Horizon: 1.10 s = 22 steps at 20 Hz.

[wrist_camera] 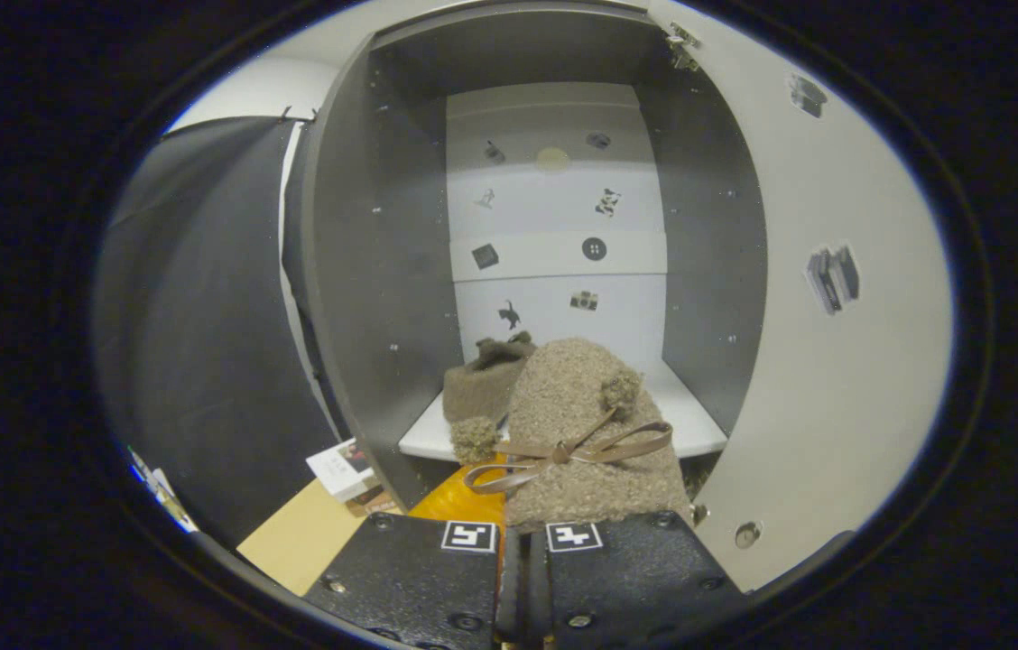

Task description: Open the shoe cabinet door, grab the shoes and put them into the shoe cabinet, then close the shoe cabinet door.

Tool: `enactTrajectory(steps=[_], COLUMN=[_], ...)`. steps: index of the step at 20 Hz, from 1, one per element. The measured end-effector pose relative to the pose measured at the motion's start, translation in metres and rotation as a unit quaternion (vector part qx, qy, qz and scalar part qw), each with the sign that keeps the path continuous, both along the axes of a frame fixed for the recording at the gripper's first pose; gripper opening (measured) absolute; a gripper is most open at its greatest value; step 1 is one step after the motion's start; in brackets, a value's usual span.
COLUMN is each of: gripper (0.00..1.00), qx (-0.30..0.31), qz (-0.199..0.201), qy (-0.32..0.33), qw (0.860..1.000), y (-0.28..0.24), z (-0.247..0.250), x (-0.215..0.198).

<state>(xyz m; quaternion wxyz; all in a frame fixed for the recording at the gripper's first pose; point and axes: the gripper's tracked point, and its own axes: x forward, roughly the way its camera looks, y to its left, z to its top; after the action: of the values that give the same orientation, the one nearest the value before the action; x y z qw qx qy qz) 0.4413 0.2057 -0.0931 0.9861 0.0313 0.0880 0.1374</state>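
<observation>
My tool [522, 551] is clenched on a shoe [586, 433], held just ahead. Beyond it, second shoe [484, 384] sits on cabinet shelf [698, 424]; door [834, 361] open.

2 shoes [586, 424], 1 cabinet [365, 271], 1 door [834, 361], 2 fingers [419, 578].

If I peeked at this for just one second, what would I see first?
First, the fuzzy tan shoe with its ribbon bow, held right at the gripper, whose fingers are nearly together on its near end. Behind it stands the open shoe cabinet, where a matching second shoe already sits on the white shelf. The open door swings out beside the held shoe, little stickers dotting it.
</observation>
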Motion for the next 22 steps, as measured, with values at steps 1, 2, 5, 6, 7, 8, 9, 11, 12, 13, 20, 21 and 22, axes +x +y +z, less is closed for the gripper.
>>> enactTrajectory(steps=[1, 2, 5, 6, 7, 8, 9, 11, 12, 13, 20, 21, 22], gripper=[0.08, 0.08, 0.08, 0.08, 0.08, 0.08, 0.08, 0.08, 0.08, 0.08, 0.08, 0.08, 0.08], qx=[0.001, -0.001, -0.003, -0.003, -0.001, 0.001, 0.004, -0.005, -0.011, -0.013, 0.007, 0.008, 0.01], qz=[-0.003, -0.006, -0.02, -0.022, -0.024, -0.028, -0.033, -0.04, -0.044, -0.044, -0.047, -0.048, -0.047], qy=[-0.006, -0.012, -0.026, -0.027, -0.027, -0.025, -0.024, -0.022, -0.021, -0.018, 0.036, 0.048, 0.06], qw=[1.0, 1.0, 0.999, 0.999, 0.999, 0.999, 0.999, 0.999, 0.999, 0.999, 0.998, 0.998, 0.997], y=[0.0, 0.001, -0.001, 0.002, 0.004, 0.005, 0.005, 0.007, 0.007, 0.008, 0.017, 0.018, 0.02], z=[0.008, 0.014, 0.032, 0.039, 0.044, 0.044, 0.047, 0.046, 0.044, 0.04, 0.008, 0.001, -0.004], x=[0.013, 0.028, 0.071, 0.086, 0.101, 0.114, 0.127, 0.15, 0.161, 0.169, 0.209, 0.212, 0.215])
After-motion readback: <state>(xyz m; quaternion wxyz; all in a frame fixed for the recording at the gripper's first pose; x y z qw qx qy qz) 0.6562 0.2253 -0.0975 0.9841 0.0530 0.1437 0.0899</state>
